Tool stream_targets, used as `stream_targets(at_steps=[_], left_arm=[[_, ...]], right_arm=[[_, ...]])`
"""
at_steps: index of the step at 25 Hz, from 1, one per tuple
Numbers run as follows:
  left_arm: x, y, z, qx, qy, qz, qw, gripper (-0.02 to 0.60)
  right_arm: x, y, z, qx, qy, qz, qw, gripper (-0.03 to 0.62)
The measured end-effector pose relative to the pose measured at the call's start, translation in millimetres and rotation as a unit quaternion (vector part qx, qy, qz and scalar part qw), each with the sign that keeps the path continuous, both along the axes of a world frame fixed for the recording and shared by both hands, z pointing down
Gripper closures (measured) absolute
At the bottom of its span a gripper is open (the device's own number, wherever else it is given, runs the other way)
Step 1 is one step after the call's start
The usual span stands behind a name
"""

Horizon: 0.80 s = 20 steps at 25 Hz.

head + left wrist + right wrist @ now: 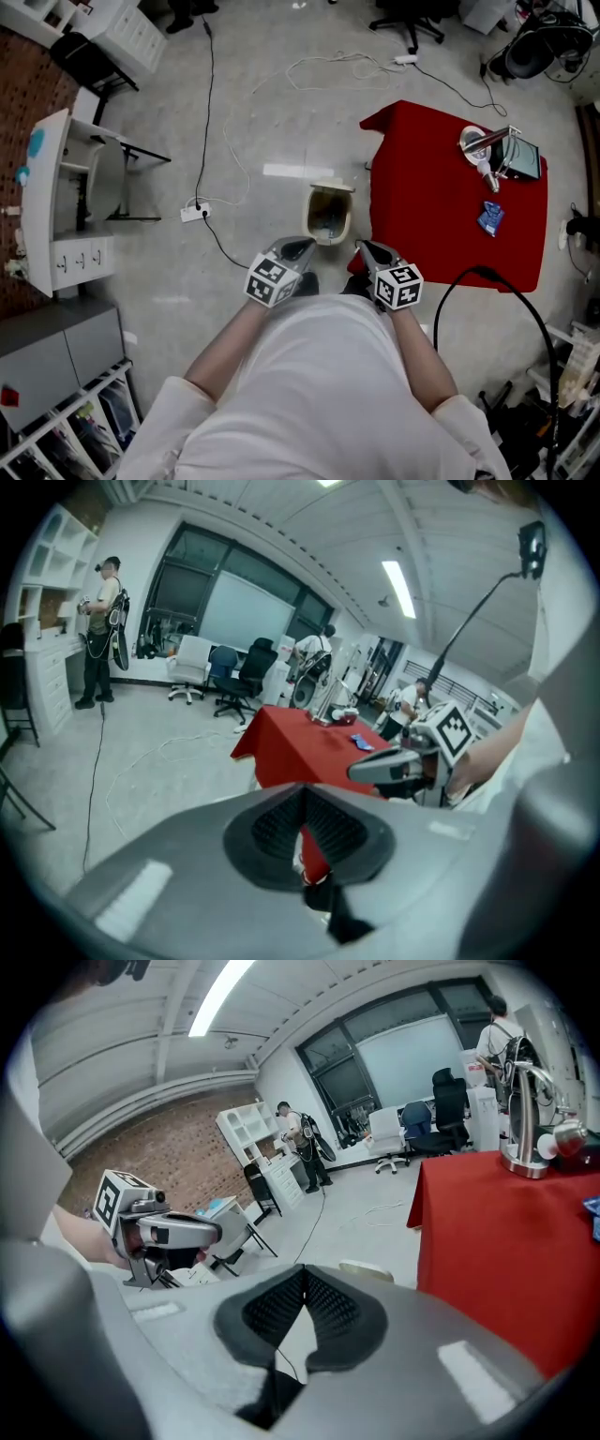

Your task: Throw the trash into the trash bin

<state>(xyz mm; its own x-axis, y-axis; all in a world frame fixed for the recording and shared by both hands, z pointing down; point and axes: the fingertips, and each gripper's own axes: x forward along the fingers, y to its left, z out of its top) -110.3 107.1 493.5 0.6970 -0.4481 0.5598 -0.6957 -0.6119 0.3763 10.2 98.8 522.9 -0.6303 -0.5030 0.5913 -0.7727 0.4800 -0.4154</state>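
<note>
Now holds left gripper and right gripper clenched, empty, at centre, just below trash bin, perhaps partly filled.

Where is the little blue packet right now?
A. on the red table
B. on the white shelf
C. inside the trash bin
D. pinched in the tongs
A: the blue packet lies on the red table, away from the trash bin, and the left tongs and right tongs are both shut with nothing in them.
</note>
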Motion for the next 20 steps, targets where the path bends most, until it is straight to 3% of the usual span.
stream_targets(at_steps=[13, 20], left_arm=[[24.9, 0.4, -0.1, -0.008, -0.002, 0.034, 0.9994, 0.577], [74.5, -2.4, 3.7, -0.012, -0.002, 0.058, 0.9983, 0.578]], right_arm=[[18.0, 6.6, -2.5, -0.006, -0.004, 0.023, 1.0, 0.592], [69.2, 4.9, 3.0, -0.009, -0.001, 0.054, 0.999, 0.592]])
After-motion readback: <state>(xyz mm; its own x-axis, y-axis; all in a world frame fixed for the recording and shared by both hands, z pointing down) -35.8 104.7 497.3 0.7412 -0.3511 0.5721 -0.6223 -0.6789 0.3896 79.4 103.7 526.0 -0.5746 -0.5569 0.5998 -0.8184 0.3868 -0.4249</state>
